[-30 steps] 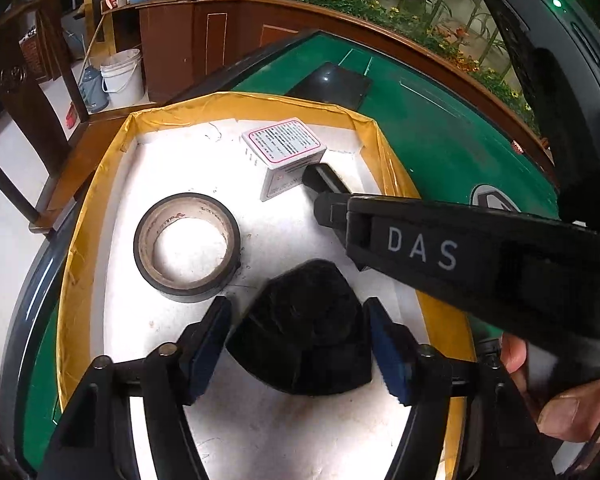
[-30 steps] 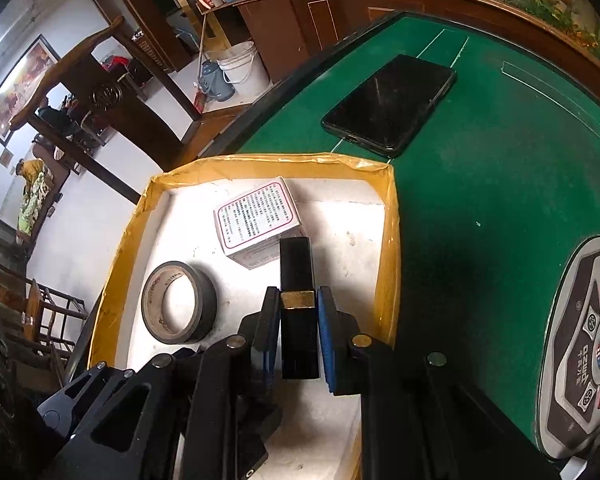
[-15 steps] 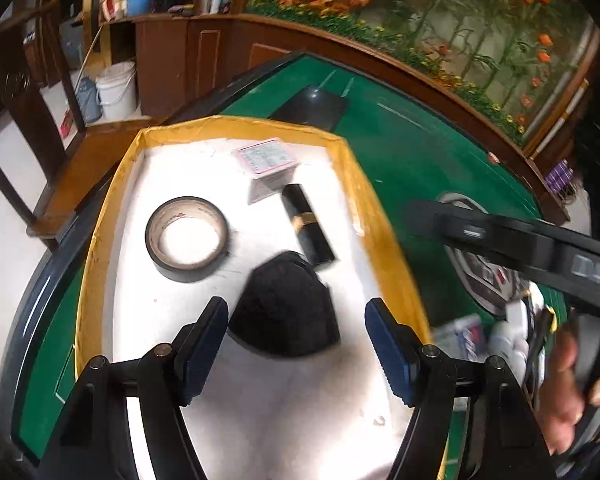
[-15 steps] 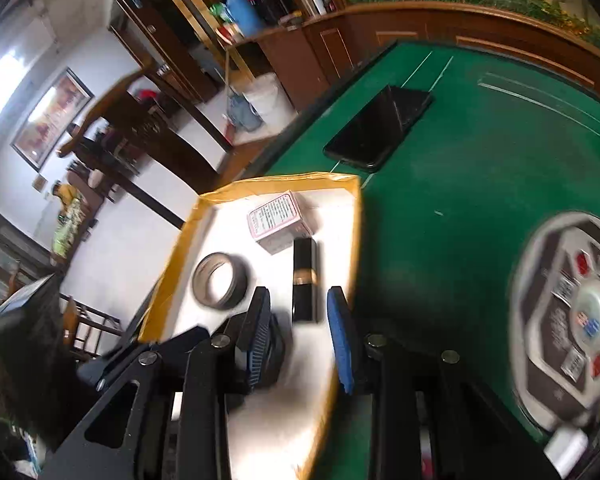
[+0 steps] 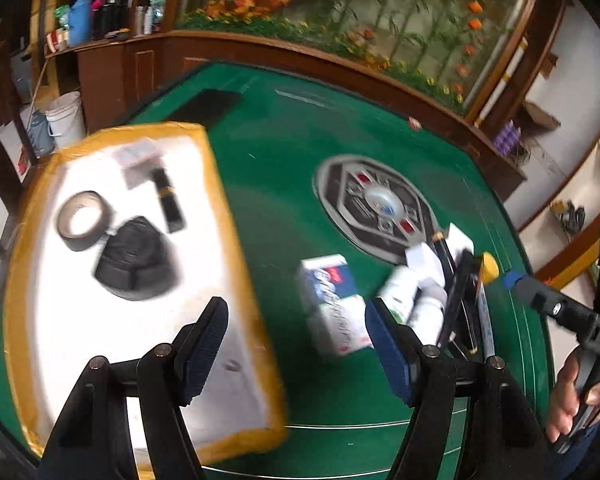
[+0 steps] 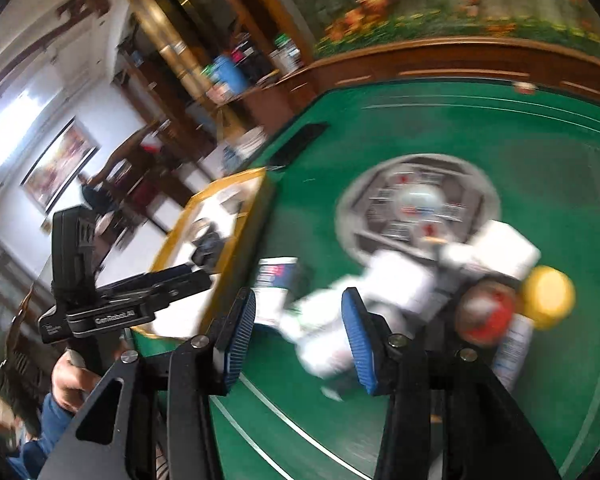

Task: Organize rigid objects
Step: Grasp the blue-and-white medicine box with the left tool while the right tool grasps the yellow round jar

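The yellow-rimmed white tray [image 5: 236, 264] holds a tape roll [image 5: 80, 220], a black pouch [image 5: 136, 260], a black gold-banded tube [image 5: 168, 200] and a small box [image 5: 138, 160]. My left gripper [image 5: 298, 332] hangs open and empty over the tray's right rim and the green felt, with a blue-and-white box [image 5: 332, 300] just beyond it. My right gripper [image 6: 300, 336] is over the felt, its jaws opening with nothing held. A blurred white bottle [image 6: 328, 332] lies on the table past its gap, in a pile with a yellow cap [image 6: 548, 296].
A round grey control panel [image 5: 376, 204] sits in the table's centre. A black phone [image 5: 208, 106] lies beyond the tray. The loose pile [image 5: 432, 280] of bottles, boxes and pens lies right of the blue-and-white box. A wooden rail borders the far edge.
The right gripper let go of the black tube in the tray and swung right to the pile. The left gripper moved right, from over the black pouch to the tray's right rim.
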Motion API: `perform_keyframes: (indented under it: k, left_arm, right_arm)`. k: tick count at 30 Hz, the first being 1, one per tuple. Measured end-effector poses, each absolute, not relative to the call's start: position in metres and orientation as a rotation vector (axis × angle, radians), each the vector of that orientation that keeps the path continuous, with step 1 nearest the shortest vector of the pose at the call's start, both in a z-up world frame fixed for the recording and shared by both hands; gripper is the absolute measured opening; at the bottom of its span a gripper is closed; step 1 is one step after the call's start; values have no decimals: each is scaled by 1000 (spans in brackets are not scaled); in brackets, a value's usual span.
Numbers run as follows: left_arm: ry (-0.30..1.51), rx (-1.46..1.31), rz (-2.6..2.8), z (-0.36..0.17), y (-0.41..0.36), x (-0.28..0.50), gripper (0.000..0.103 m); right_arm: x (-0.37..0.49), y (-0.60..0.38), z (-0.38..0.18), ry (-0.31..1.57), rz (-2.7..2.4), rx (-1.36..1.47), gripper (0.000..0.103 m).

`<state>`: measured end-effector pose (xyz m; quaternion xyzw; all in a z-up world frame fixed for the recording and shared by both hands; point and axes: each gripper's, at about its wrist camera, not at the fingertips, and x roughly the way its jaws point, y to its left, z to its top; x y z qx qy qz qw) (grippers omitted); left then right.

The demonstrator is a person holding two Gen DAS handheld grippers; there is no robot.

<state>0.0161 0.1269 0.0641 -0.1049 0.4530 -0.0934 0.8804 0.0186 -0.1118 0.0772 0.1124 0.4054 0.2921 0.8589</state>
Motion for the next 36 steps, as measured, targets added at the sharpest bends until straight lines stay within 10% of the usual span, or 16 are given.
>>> perform_keyframes:
  k: [13, 19, 36]
  left_arm:
    - [1007, -54, -72, 44, 62, 50, 74]
    - [1028, -76, -78, 27, 68, 47, 45]
    - [959, 64, -81, 19, 44, 41, 38]
  right_arm:
    - [40, -233, 59, 817, 405, 525, 44]
    - [46, -242, 47, 851, 312, 493, 45]
    - [69, -212, 3, 924, 120, 150, 48]
